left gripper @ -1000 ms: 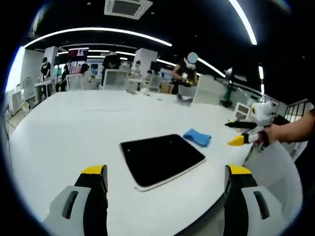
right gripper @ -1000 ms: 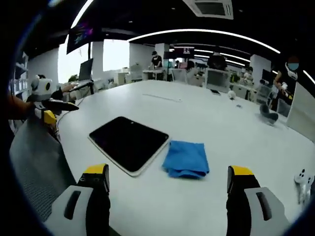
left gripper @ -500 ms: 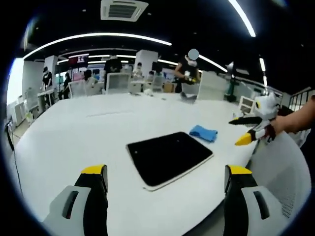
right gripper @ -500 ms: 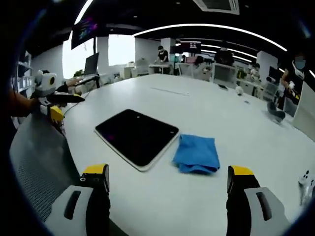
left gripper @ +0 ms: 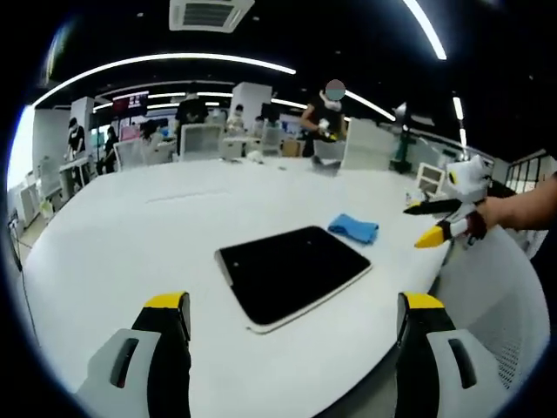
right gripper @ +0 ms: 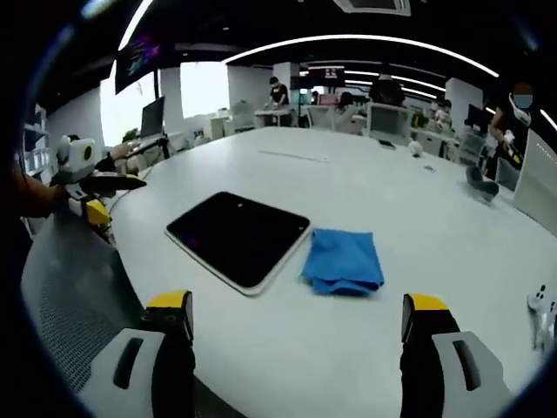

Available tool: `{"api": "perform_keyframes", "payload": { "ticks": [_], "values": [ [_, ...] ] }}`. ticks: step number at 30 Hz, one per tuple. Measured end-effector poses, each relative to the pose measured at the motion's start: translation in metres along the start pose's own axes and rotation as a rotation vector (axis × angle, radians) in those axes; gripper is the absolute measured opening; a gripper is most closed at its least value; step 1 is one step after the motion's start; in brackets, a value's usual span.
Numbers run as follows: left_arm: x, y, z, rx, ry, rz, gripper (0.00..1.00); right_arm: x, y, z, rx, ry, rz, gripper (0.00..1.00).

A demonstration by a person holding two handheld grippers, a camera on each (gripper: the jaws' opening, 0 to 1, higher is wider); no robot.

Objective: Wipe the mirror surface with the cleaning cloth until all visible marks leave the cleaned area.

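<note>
Mirror (right gripper: 238, 238) lies flat on the white table (right gripper: 365, 348): dark, glossy rectangle with rounded corners and a thin pale edge; marks on it cannot be made out. Blue cleaning cloth (right gripper: 342, 260), folded, lies just beside its edge. Left gripper (left gripper: 291, 318) and right gripper (right gripper: 296, 318) hang above the table's near rim, jaws spread wide, holding nothing.

You stand at a broad white counter (right gripper: 365, 209) in an open office. Ahead of your claws, curved light strips (left gripper: 165, 63) cross a dark ceiling with an air vent (left gripper: 202, 12). Desks, white chairs (left gripper: 200, 139) and people fill the far side; a bright window (right gripper: 202, 89) glows.
</note>
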State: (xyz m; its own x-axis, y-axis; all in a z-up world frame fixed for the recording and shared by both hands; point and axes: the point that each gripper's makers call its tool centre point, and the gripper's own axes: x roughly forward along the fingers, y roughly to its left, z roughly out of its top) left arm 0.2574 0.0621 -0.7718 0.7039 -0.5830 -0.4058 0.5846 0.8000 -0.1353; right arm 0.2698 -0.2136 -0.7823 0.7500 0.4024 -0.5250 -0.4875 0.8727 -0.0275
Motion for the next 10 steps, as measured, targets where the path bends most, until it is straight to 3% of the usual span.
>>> {"api": "perform_keyframes", "payload": {
  "ticks": [2, 4, 10],
  "values": [
    [-0.0003, 0.0004, 0.0011, -0.015, -0.008, -0.002, 0.99, -0.0032, 0.0022, 0.0026, -0.053, -0.020, -0.015, 1.00],
    [0.0000, -0.0009, 0.0016, -0.008, -0.010, -0.005, 0.99, -0.0005, 0.0026, -0.0043, -0.099, 0.013, -0.016, 1.00],
    [-0.0016, 0.0027, 0.0032, -0.012, -0.024, 0.011, 0.99, 0.0048, -0.0042, -0.0007, -0.080, 0.013, -0.024, 1.00]
  ]
}}
